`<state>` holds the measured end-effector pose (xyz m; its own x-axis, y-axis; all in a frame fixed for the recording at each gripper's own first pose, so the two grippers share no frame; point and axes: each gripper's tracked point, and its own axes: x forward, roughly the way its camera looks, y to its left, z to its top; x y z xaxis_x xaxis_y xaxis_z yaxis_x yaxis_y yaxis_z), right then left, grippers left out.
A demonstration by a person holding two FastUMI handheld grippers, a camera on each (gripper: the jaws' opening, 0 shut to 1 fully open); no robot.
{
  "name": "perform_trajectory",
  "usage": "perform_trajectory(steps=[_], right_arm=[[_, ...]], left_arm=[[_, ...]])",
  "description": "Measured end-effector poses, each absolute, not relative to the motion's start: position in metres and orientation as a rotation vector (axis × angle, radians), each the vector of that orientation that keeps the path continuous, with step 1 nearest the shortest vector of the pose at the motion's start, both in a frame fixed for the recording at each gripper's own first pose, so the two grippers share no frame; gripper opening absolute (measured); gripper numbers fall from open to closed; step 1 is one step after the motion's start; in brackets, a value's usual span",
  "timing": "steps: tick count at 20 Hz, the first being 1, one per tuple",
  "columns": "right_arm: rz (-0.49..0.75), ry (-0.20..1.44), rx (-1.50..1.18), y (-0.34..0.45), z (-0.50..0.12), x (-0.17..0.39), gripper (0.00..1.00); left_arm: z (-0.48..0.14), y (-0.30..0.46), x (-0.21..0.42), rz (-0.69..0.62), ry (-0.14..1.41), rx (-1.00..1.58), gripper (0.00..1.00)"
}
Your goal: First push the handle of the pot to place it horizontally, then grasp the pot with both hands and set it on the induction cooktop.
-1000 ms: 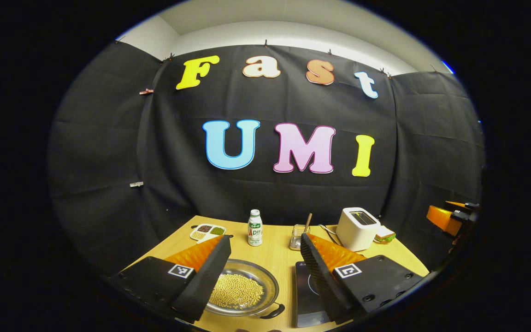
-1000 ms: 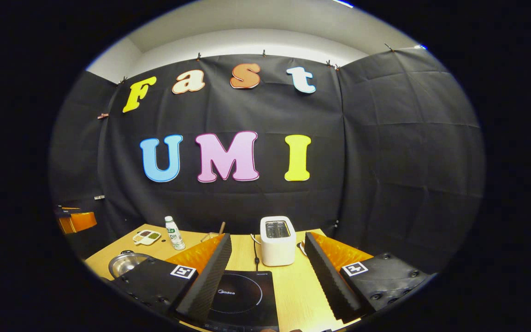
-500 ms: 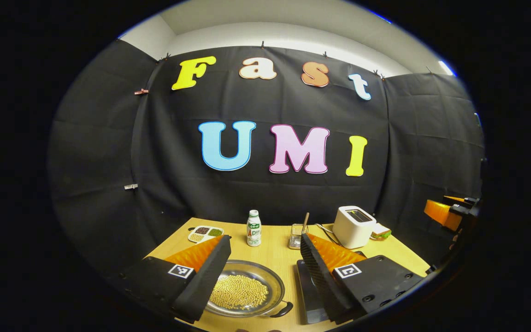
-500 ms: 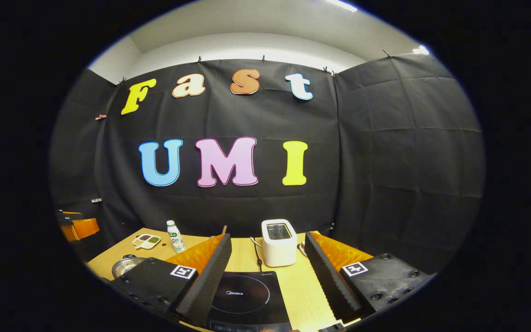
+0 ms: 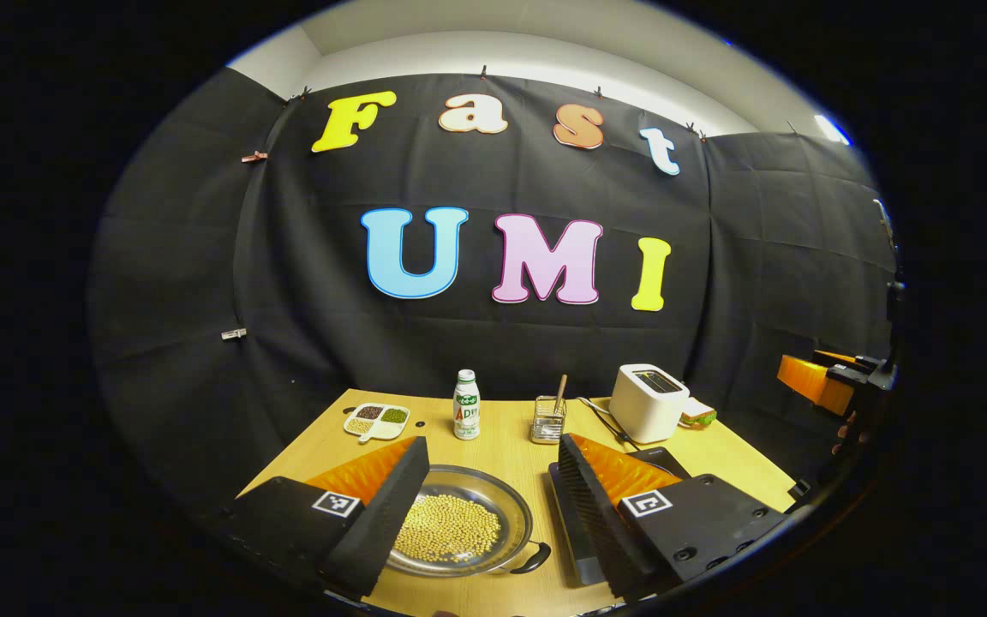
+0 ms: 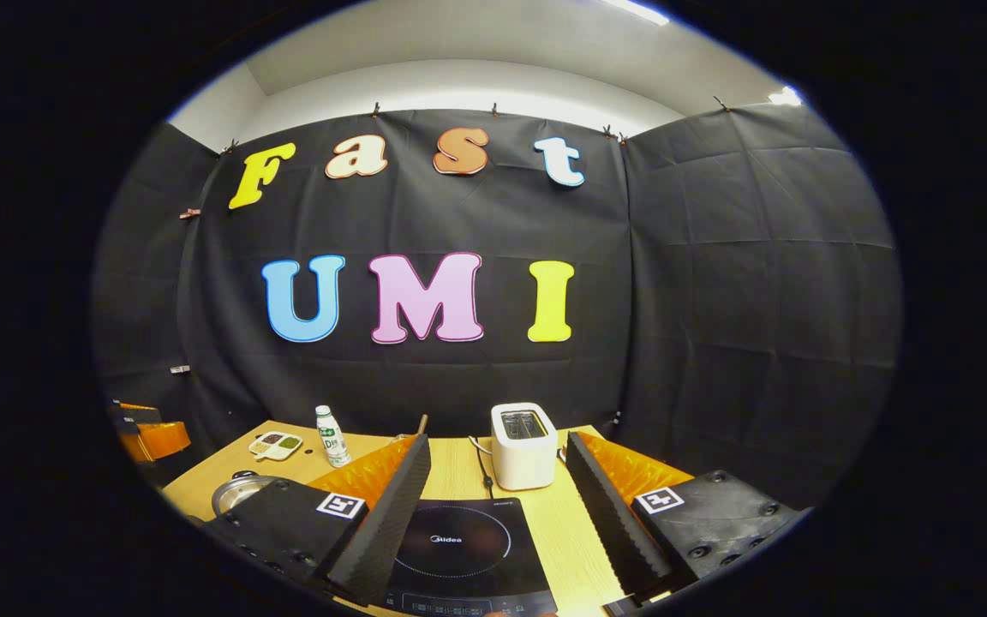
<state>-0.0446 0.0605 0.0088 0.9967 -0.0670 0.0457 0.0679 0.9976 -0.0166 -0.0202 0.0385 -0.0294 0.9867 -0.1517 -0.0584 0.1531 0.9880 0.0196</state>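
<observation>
On the wooden table (image 5: 502, 428), the pot (image 5: 459, 530) of beans sits near the front edge, left of the cooktop (image 6: 468, 548). Its handle (image 5: 533, 560) seems to point front-right. Both grippers (image 5: 487, 514) (image 6: 498, 514) hang open, holding nothing.

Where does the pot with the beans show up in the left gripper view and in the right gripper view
Left gripper view: the pot sits low and centre on the table, between that claw's fingers, beside the induction cooktop.
Right gripper view: the pot is at the lower left, partly hidden behind that claw's finger.
Shared landmark: the white toaster at the back of the table.
</observation>
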Motion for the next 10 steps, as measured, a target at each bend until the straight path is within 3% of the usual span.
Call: perform_trajectory(steps=[5,7,8,10], right_arm=[[-0.071,-0.021,-0.014,0.075,-0.003,-0.050,0.99],[-0.072,-0.009,-0.017,0.081,-0.008,-0.053,0.98],[-0.068,-0.001,-0.017,0.086,-0.011,-0.055,0.99],[-0.054,0.021,-0.019,0.098,-0.018,-0.059,0.99]], left_arm=[[-0.046,0.067,-0.019,-0.148,0.113,0.059,0.91],[-0.059,0.080,-0.020,-0.151,0.163,0.064,0.82],[-0.066,0.088,-0.021,-0.146,0.182,0.070,0.69],[-0.083,0.100,-0.023,-0.162,0.230,0.081,0.58]])
